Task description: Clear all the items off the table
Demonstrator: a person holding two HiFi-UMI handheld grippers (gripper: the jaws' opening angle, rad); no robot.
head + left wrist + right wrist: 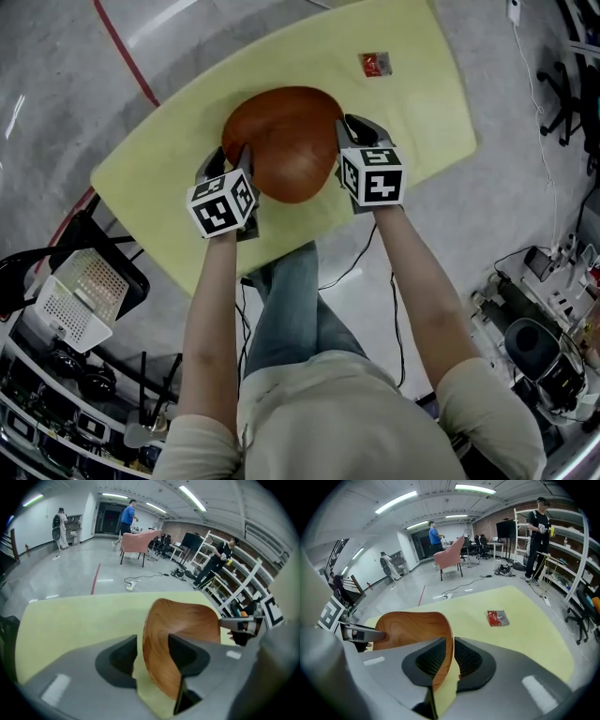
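Wooden bowl sits on the yellow table nearest us, its rim between the spread jaws of the left gripper and the barely parted jaws of the right gripper, neither pinching it. Farther out lies a red packet, so we judge both items remain to clear.

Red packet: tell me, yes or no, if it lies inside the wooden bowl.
No, the red packet lies on the yellow table, apart from the wooden bowl.
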